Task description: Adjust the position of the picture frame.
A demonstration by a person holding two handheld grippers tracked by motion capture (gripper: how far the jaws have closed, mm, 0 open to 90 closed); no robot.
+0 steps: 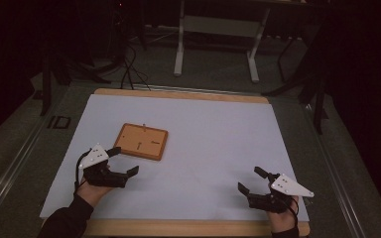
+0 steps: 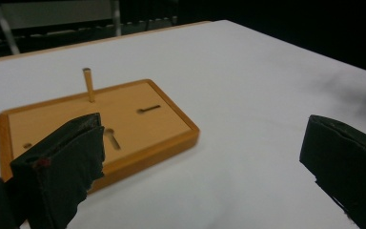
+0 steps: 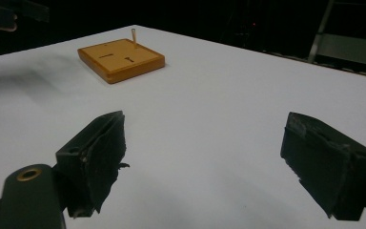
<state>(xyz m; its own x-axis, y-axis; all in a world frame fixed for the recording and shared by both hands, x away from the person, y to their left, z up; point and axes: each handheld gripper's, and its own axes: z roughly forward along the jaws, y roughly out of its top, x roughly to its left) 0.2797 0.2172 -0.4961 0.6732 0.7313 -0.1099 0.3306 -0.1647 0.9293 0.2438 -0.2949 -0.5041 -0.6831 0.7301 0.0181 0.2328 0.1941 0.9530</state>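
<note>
Left gripper view: the left gripper (image 2: 200, 157) hangs released, its two black padded jaws spread wide with nothing between them, just in front of the flat rectangular orange wooden board (image 2: 100, 124). One jaw overlaps the board's near corner in this view; whether it touches the wood cannot be told from here. A thin upright wooden peg (image 2: 89, 84) stands near the board's far edge, with two dark slots cut into its face. Seen from the high view, the left gripper (image 1: 121, 161) sits beside the board (image 1: 141, 141), which lies on the left half of the white-topped table with a wooden rim (image 1: 218, 148), nearer the left edge than the right. The right gripper (image 1: 252, 179) rests well apart, near the table's near right corner, jaws likewise spread and empty; the right gripper view shows its open jaws (image 3: 200, 157) over bare white tabletop with the board (image 3: 121, 59) far off. The step in hand looks like an approach to the board. Done well, the left gripper would likely close squarely on the board's rim, clear of the peg, to avoid tipping it.
</note>
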